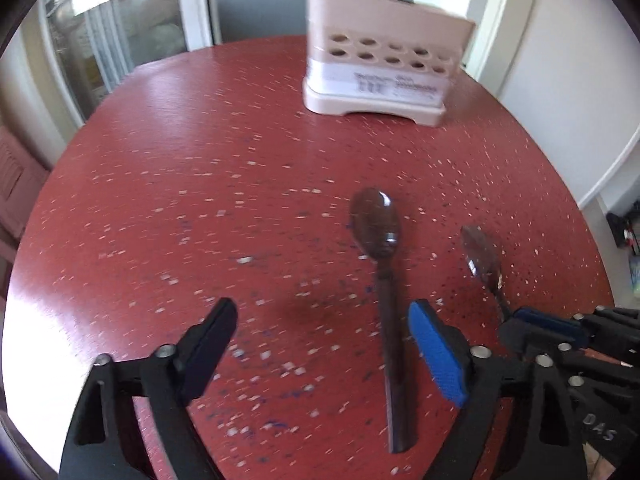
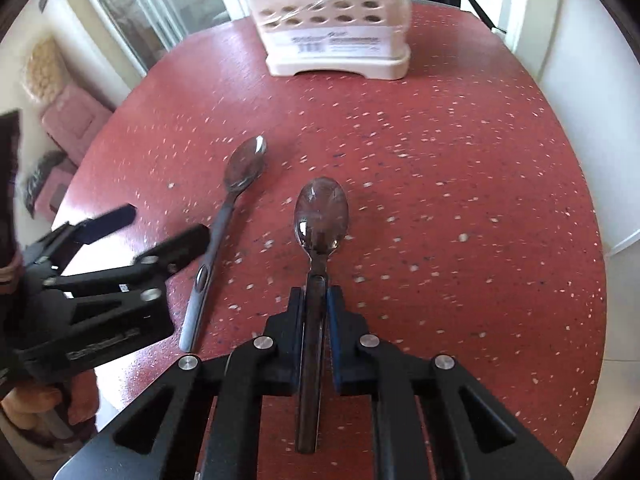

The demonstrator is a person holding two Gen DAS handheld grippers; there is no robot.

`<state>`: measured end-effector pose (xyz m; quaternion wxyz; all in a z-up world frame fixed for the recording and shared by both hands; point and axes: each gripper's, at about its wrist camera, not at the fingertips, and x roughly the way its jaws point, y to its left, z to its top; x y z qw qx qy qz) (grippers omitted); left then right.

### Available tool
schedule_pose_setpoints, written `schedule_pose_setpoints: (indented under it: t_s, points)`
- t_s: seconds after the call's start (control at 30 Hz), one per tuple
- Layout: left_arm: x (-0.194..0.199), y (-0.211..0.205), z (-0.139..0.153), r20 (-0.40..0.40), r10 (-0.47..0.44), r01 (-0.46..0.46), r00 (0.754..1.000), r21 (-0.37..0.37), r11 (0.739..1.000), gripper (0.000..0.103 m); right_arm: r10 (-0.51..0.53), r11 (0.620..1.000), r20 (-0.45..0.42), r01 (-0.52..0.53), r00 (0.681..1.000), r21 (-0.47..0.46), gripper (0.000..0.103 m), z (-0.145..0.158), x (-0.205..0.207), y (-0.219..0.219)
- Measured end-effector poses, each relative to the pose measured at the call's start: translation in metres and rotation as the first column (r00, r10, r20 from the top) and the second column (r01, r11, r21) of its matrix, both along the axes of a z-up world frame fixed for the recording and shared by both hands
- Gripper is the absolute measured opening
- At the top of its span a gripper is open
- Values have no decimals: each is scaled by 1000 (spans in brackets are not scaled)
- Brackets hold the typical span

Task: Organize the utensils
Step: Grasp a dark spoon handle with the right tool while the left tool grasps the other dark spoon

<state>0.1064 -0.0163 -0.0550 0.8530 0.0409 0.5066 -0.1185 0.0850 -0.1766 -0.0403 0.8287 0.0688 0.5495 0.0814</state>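
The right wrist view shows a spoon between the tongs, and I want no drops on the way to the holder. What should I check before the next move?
1. Right tongs shut on the dark shiny metal spoon at its handle: ok.
2. Held spoon in line with the tongs, bowl forward: ok.
3. Pale pink perforated plastic utensil holder upright at the far side of the red speckled round table: ok.
4. Free slot in the holder: cannot tell, its top is cut off.
5. Left tongs open around the second metal spoon on the table: ok.
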Motion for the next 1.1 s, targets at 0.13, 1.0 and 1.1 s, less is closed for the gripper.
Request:
schedule_pose_setpoints:
  t_s: [0.13, 1.0, 1.1]
  points:
    - [7, -16, -6, -24, -27, 28, 999, 35, 999, 103, -20, 1000, 11, 20, 1000, 23, 12, 2, 2, -13]
    - [11, -43, -2, -54, -113, 116, 992, 51, 992, 70, -26, 995, 20, 24, 999, 97, 12, 1, 3, -32]
    - [10, -48, 0, -58, -130, 133, 990, 46, 990, 58, -27, 995, 20, 25, 999, 99, 12, 1, 2, -34]
